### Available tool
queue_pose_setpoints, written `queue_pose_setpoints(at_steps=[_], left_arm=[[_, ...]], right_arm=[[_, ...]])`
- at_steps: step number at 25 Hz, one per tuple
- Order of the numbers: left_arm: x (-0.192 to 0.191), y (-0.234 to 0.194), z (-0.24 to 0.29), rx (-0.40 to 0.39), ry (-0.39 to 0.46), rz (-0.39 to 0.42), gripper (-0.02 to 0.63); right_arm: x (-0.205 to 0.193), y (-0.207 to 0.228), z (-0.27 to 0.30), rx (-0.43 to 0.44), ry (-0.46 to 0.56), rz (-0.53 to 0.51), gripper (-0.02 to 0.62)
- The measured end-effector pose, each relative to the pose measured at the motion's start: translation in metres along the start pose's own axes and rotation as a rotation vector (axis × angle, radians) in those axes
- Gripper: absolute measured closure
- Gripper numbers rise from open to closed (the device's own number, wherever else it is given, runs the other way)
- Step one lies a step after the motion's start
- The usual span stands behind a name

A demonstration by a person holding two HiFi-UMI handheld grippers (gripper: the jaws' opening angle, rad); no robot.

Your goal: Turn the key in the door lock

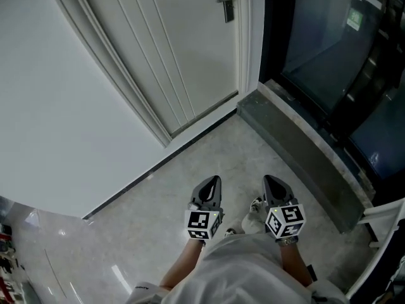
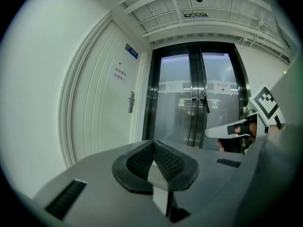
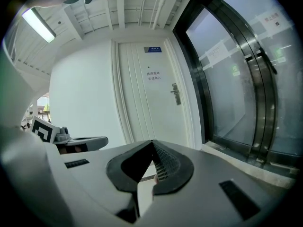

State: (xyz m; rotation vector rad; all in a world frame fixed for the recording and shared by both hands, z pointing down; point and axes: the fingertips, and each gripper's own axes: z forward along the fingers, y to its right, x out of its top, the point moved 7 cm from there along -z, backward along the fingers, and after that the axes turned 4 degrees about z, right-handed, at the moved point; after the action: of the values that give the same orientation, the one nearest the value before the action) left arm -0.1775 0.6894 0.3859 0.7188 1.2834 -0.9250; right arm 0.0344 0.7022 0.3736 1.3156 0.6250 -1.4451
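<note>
White-painted door (image 1: pixel 190 56) ahead carries the lock plate with its lever handle (image 1: pixel 226 2). The plate stands upright, well apart from both grippers, forward of them and higher. The left gripper (image 1: pixel 213 183) and right gripper (image 1: pixel 271 183) point that way side by side, each with jaws pressed together on nothing I can make out. No key shows at this range, and neither hand looks clearly nearer.

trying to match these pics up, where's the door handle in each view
Head view: door handle at the top edge, right of centre.
Left gripper view: door handle left of centre, mid height.
Right gripper view: door handle right of centre, mid height.
Shared landmark: the white door carrying it.
</note>
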Motion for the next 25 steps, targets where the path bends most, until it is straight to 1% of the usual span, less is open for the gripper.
queue_pose_setpoints(at_steps=[3,7,13,17,19,21,25], left_arm=[[0.003,-0.009,0.027,0.013,-0.025,-0.001,0.598],[0.016,-0.01,0.073,0.033,-0.019,0.011,0.598],[0.041,0.002,0.145,0.076,0.005,0.017,0.598],[0.042,0.011,0.186,0.103,-0.025,0.014,0.598],[0.042,0.015,0.206,0.108,-0.03,0.019,0.598],[0.042,0.018,0.225,0.105,-0.04,0.019,0.598],[0.049,0.023,0.256,0.077,-0.039,0.039,0.598]], right_arm=[[0.008,0.018,0.026,0.005,-0.008,0.014,0.594],[0.028,0.051,0.058,0.021,-0.02,0.023,0.594],[0.061,0.117,0.1,0.051,-0.024,0.052,0.594],[0.07,0.156,0.123,0.053,-0.045,0.02,0.594],[0.073,0.173,0.133,0.059,-0.056,0.005,0.594],[0.076,0.189,0.144,0.054,-0.068,0.012,0.594],[0.086,0.211,0.157,0.039,-0.059,0.027,0.594]])
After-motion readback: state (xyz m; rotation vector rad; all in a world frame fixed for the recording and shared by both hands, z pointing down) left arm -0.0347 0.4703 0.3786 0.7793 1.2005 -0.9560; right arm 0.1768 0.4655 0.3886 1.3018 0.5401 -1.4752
